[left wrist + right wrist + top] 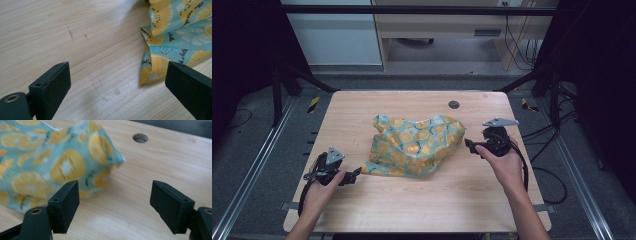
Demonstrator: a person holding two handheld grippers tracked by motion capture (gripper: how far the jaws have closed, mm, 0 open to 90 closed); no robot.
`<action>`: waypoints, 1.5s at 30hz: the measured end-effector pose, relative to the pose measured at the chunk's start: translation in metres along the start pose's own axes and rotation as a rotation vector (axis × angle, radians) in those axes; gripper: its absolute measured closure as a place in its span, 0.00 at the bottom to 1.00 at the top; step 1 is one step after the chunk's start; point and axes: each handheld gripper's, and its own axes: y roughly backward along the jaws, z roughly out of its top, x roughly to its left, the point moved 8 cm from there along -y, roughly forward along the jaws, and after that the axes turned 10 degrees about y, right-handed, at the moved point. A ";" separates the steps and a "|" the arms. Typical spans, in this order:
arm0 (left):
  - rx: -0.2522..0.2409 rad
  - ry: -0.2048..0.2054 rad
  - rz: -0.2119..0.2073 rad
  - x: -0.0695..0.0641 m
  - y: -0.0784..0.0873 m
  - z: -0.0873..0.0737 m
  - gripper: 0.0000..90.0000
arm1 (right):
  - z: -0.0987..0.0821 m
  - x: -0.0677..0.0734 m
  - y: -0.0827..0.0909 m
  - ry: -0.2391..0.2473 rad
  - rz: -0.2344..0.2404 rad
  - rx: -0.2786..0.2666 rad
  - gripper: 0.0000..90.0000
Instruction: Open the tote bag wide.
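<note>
Two grippers low over the table [362, 210], pale wood with faint scuffs. Left gripper [357, 173] jaws apart, empty, just beside the cloth's [414, 145] near left corner. Right gripper [470, 145] jaws apart, empty, at the cloth's right edge. Cloth lies crumpled mid-table. Hole [454, 104] near far edge. Beyond: grey floor, cables, cabinet.
</note>
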 end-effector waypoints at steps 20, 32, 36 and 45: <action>-0.008 -0.003 -0.032 -0.007 -0.001 0.003 0.07 | 0.063 -0.005 -0.072 -0.081 0.016 0.027 0.42; -0.013 -0.014 -0.026 -0.007 0.000 0.004 0.07 | 0.062 0.025 -0.067 -0.026 0.131 0.025 0.98; -0.018 -0.016 -0.033 -0.008 0.002 0.006 0.07 | 0.063 0.043 -0.048 0.009 0.169 -0.027 0.99; -0.107 -0.001 -0.085 -0.021 0.024 0.031 0.10 | 0.054 0.077 -0.004 0.056 0.252 -0.136 0.99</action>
